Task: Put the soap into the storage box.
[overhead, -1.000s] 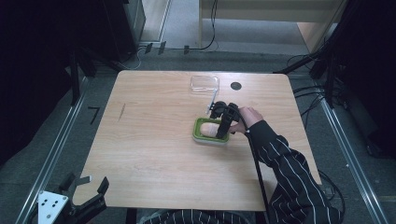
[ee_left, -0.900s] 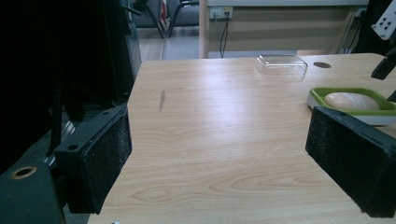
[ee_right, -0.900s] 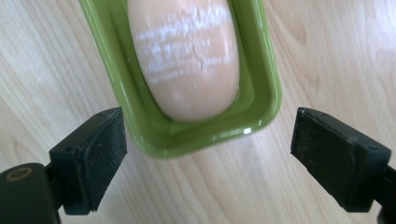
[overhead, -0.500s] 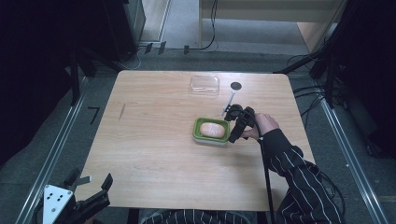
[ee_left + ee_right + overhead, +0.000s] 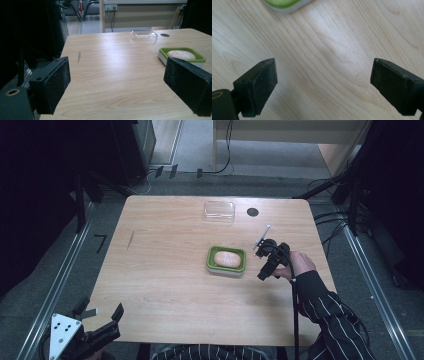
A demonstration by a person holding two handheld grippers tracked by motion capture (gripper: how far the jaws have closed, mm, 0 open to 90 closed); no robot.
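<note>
Soap already lay in the green dish near the middle of the table, while the clear lid sat apart at the far edge, so covering the dish looked like the work left. The right gripper hovered just beside the dish, tilted down at bare wood, its jaws having just been opening and now wide apart with nothing between them. The left gripper hung off the table's near left corner, jaws also spread and empty.

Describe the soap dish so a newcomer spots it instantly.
On the wooden table, look slightly right of centre, just left of the right gripper. The soap dish is a green-rimmed rectangular tray holding a pale oval soap bar. The clear plastic lid farther back is colourless and empty.
</note>
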